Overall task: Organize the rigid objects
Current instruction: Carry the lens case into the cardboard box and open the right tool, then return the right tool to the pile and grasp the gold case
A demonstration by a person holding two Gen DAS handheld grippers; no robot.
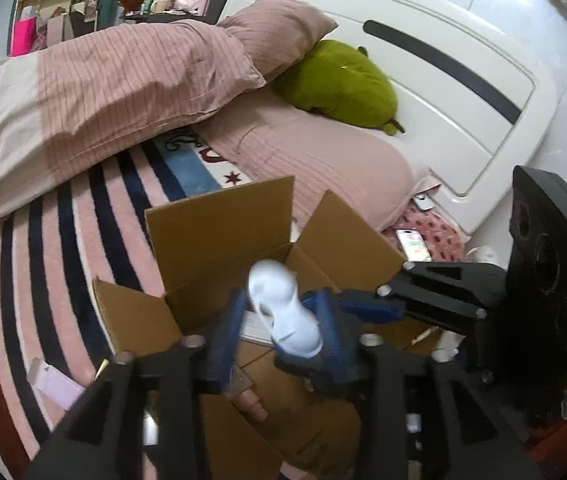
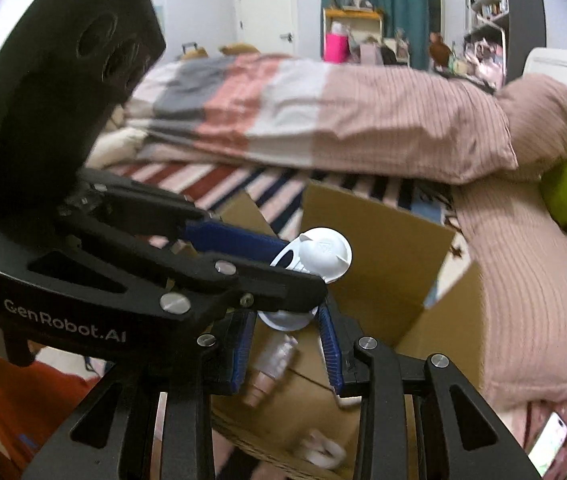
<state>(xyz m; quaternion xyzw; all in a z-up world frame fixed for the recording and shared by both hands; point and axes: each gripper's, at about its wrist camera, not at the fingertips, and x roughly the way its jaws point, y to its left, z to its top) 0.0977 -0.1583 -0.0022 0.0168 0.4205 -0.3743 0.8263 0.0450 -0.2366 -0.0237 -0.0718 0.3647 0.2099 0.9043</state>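
A white plastic piece [image 1: 283,312] with a round domed end [image 2: 323,254] hangs over an open cardboard box [image 1: 219,232] on the bed. My left gripper [image 1: 283,300] is shut on it, its blue pads against both sides. In the right wrist view the left gripper [image 2: 303,270] reaches in from the left and covers the piece's middle. My right gripper [image 2: 286,320] is shut on the piece's lower end, which fills the gap between its blue pads. Its black body [image 1: 435,292] enters the left wrist view from the right. A pinkish bottle [image 2: 271,364] lies inside the box [image 2: 375,232].
The box stands on a striped blanket [image 1: 43,264]. A folded pink quilt [image 1: 103,92], a green plush [image 1: 343,84] and the white headboard [image 1: 423,92] lie beyond it. A phone [image 1: 413,244] rests right of the box, a pale packet [image 1: 55,384] left of it. An orange sleeve [image 2: 43,392] shows low left.
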